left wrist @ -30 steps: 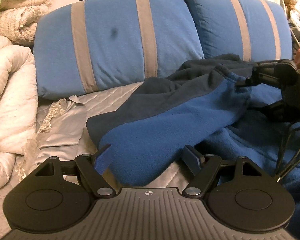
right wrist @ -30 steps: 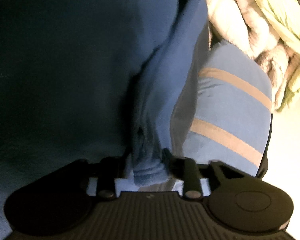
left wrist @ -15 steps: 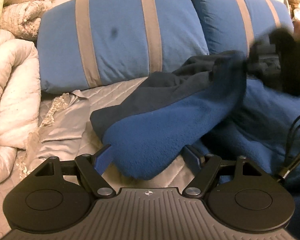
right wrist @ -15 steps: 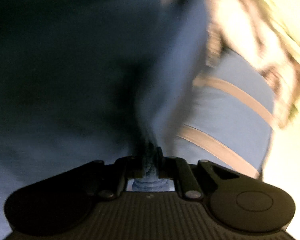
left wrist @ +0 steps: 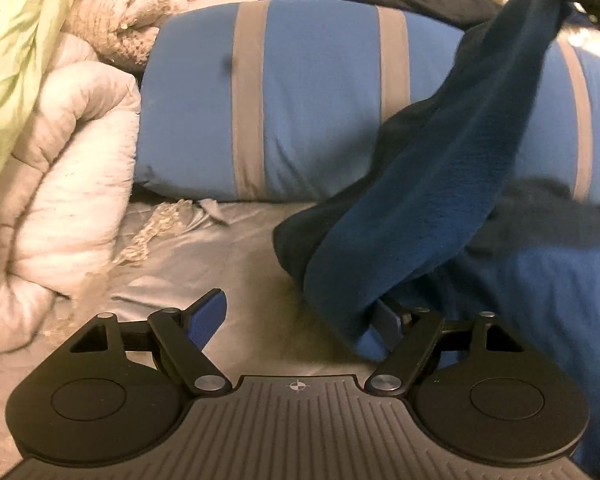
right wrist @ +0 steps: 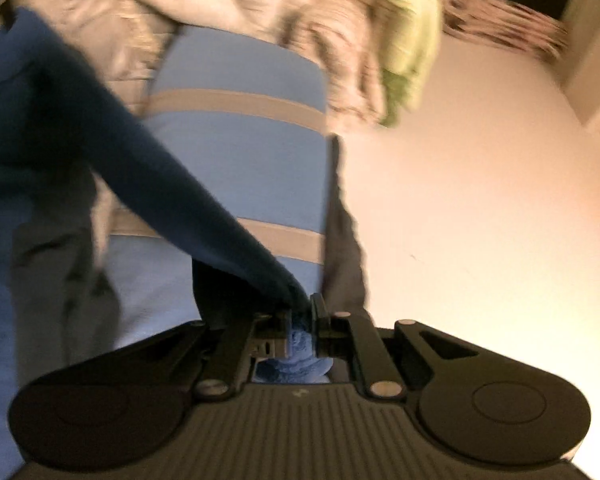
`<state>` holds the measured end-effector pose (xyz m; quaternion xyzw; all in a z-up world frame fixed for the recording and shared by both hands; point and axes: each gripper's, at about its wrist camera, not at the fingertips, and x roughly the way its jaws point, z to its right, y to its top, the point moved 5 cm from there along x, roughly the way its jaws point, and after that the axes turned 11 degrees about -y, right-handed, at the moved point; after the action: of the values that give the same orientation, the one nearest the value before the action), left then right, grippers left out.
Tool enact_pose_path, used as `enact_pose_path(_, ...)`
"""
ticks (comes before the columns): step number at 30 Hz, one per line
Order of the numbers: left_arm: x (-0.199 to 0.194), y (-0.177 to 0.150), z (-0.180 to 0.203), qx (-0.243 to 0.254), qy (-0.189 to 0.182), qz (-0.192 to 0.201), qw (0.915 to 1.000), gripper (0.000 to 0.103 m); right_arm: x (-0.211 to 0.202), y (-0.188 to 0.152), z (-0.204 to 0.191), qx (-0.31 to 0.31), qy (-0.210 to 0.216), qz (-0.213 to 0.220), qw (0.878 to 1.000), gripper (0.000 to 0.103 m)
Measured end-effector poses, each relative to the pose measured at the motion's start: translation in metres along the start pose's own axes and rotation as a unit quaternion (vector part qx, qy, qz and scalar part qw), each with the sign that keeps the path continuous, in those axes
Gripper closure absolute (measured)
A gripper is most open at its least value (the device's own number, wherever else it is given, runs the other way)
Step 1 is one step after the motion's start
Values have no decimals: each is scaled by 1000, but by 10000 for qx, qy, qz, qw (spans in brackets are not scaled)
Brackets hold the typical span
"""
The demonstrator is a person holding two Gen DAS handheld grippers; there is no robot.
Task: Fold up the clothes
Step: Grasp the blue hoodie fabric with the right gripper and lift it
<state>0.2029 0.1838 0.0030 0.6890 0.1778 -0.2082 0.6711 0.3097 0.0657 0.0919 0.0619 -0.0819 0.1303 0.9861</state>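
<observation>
the bed [left wrist: 228, 248], covered in a grey sheet, carries two blue pillows with grey stripes [left wrist: 308, 96] at its head and a pale rolled duvet [left wrist: 60, 168] at the left. the blue fleece garment [left wrist: 440, 184] lies heaped on the right of the bed, one sleeve drawn up taut from the heap toward the upper right. the right gripper [right wrist: 302, 320] is clamped on the cuff of that sleeve, a small bunch of light blue fleece pinched between its fingers. the left gripper [left wrist: 300, 316] stands apart and holds nothing; the hanging fold of fleece lies against its right finger [left wrist: 388, 318] only. likely faults: the thin pinch on the cuff may slip as the weight of the heap loads the sleeve; the body of the garment may trail up twisted and spoil the fold; the left gripper may close on the wrong layer, or snag the fold beside it.
</observation>
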Motion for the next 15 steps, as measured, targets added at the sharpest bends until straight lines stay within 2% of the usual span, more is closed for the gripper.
enact_pose_path(1, 3, 5, 3, 38, 32, 131, 9999, 25, 3, -2, 7, 37, -79, -58, 9999, 95)
enact_pose_path(6, 15, 13, 28, 253, -276, 126, 9992, 25, 11, -15, 31, 202, -342, -359, 9986, 95)
enact_pose_path(12, 24, -6, 59, 680, -679, -70, 9953, 25, 2, -51, 43, 174, -422, -733, 9963, 95)
enact_pose_path(15, 28, -21, 65, 921, -693, -235, 9931, 25, 8, -58, 44, 151, -385, -881, 9952, 95)
